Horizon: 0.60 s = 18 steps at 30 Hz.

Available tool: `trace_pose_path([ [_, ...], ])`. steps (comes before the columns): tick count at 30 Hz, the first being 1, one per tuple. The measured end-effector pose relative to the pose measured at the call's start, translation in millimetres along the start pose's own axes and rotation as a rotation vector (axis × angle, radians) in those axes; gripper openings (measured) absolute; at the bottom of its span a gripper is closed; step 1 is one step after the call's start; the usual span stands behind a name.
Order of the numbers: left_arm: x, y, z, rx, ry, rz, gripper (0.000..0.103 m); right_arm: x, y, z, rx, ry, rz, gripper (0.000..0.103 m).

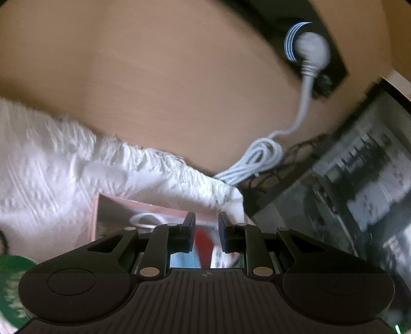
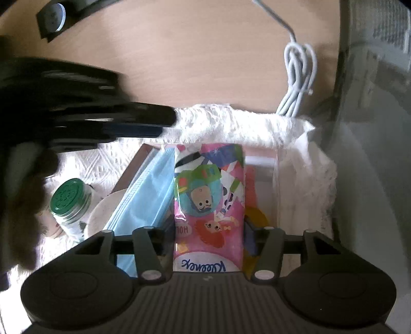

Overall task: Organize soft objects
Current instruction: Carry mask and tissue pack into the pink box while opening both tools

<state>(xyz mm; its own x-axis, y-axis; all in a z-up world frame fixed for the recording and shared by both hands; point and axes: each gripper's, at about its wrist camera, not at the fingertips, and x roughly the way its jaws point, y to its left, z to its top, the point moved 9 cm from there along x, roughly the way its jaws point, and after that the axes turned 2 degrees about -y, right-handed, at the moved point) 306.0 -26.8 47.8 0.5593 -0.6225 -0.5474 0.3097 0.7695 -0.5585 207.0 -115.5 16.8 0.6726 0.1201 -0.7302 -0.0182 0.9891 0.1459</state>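
Observation:
My right gripper (image 2: 209, 228) is shut on a pink Kleenex tissue pack (image 2: 209, 195) with cartoon figures and holds it upright over a clear pink-rimmed box (image 2: 262, 159). Blue face masks (image 2: 146, 195) lean in the box to the pack's left. A white lace cloth (image 2: 257, 126) lies under and around the box. My left gripper (image 1: 206, 226) hangs above the box's far rim (image 1: 143, 203), its fingers a small gap apart with nothing between them; it also shows as a blurred black shape in the right wrist view (image 2: 102, 120).
A green-lidded glass jar (image 2: 69, 203) and a round white disc (image 2: 102, 213) stand left of the box. A coiled white cable (image 2: 298, 77) with plug (image 1: 310, 48) lies on the wooden table (image 1: 154, 77). A black device (image 2: 54, 18) sits at the far edge.

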Motion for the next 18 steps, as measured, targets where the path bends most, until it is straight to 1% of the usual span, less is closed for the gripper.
trace_pose_path([
  [1, 7.8, 4.0, -1.8, -0.033, 0.019, 0.000, 0.021, -9.2, -0.5, -0.1, -0.008, -0.015, -0.010, 0.062],
  [2, 17.0, 9.3, -7.3, -0.062, 0.057, 0.009, 0.021, -19.2, -1.7, -1.0, -0.018, -0.034, -0.023, 0.065],
  [3, 25.5, 14.6, -14.3, -0.068, 0.108, 0.037, 0.021, -30.2, -3.7, -2.0, -0.026, -0.052, -0.037, 0.069],
  [5, 41.5, 23.9, -33.0, -0.022, 0.243, 0.123, 0.021, -46.4, -9.7, -4.0, -0.035, -0.076, -0.068, 0.070],
  [6, 45.5, 25.4, -38.2, 0.008, 0.275, 0.143, 0.019, -52.6, -13.8, -5.0, -0.029, -0.081, -0.086, 0.070],
  [7, 46.4, 25.2, -38.5, 0.037, 0.275, 0.158, 0.018, -58.0, -17.8, -5.5, -0.017, -0.086, -0.098, 0.070],
  [8, 46.1, 25.4, -37.2, 0.041, 0.277, 0.168, 0.018, -63.3, -22.3, -5.8, -0.001, -0.092, -0.106, 0.070],
  [9, 44.3, 23.8, -34.0, 0.027, 0.267, 0.158, 0.020, -68.0, -24.2, -6.4, 0.007, -0.097, -0.109, 0.070],
  [10, 40.2, 20.1, -28.5, 0.013, 0.233, 0.126, 0.021, -72.0, -25.8, -6.5, 0.012, -0.103, -0.114, 0.070],
  [13, 17.6, 1.3, -4.5, 0.019, 0.074, 0.003, 0.022, -82.8, -26.7, -5.5, 0.012, -0.130, -0.117, 0.070],
  [14, 10.0, -4.9, 0.8, 0.025, 0.044, -0.031, 0.022, -85.6, -25.5, -4.2, 0.011, -0.138, -0.116, 0.070],
  [18, -11.3, -22.9, 5.9, 0.049, 0.033, -0.123, 0.022, -94.9, -13.4, 2.4, -0.003, -0.163, -0.094, 0.070],
])
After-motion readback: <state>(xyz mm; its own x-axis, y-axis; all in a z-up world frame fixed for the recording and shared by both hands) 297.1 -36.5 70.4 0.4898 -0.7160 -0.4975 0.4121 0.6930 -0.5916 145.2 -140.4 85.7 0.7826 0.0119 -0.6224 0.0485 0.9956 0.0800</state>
